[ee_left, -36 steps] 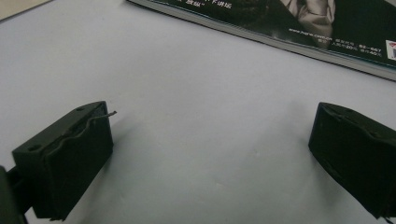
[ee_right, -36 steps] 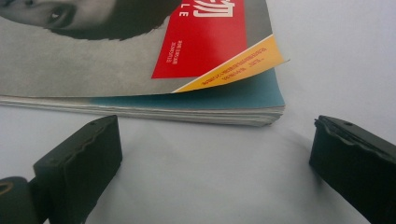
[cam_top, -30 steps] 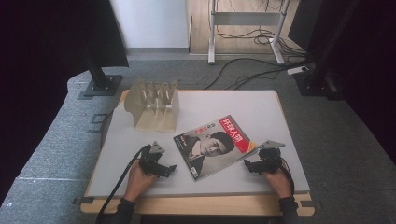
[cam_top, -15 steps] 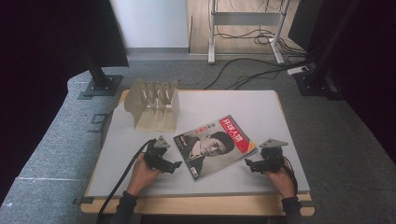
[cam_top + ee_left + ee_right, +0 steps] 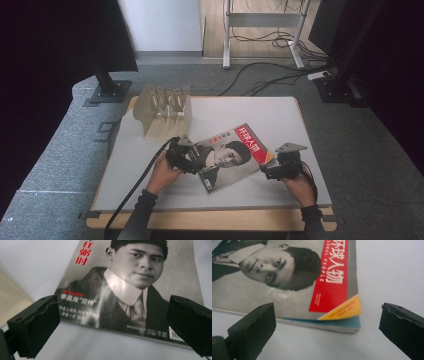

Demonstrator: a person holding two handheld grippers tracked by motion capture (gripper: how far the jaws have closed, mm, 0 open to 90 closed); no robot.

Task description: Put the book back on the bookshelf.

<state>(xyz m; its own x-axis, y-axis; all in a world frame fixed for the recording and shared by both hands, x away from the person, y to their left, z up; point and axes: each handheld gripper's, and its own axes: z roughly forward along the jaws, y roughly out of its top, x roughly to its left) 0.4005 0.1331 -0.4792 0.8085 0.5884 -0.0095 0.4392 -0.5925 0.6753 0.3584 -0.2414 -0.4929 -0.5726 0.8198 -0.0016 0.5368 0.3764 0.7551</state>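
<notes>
A magazine (image 5: 227, 156) with a black-and-white portrait cover and a red title band lies flat and skewed on the white table top (image 5: 280, 117). My left gripper (image 5: 189, 161) is at the magazine's left edge, jaws open, with the cover's lower edge (image 5: 120, 302) between and beyond them. My right gripper (image 5: 270, 171) stands open by the magazine's right corner; the red band and yellow corner of the magazine (image 5: 329, 285) lie just ahead of its jaws. Neither gripper holds anything.
A pale wooden slotted rack (image 5: 164, 112) stands at the table's back left. Cables trail from both grippers toward the front edge. Dark stands and floor cables surround the table on grey carpet.
My left gripper has moved right and forward up to the magazine's left edge. The right gripper has edged slightly toward the magazine's right corner. The magazine has not shifted.
</notes>
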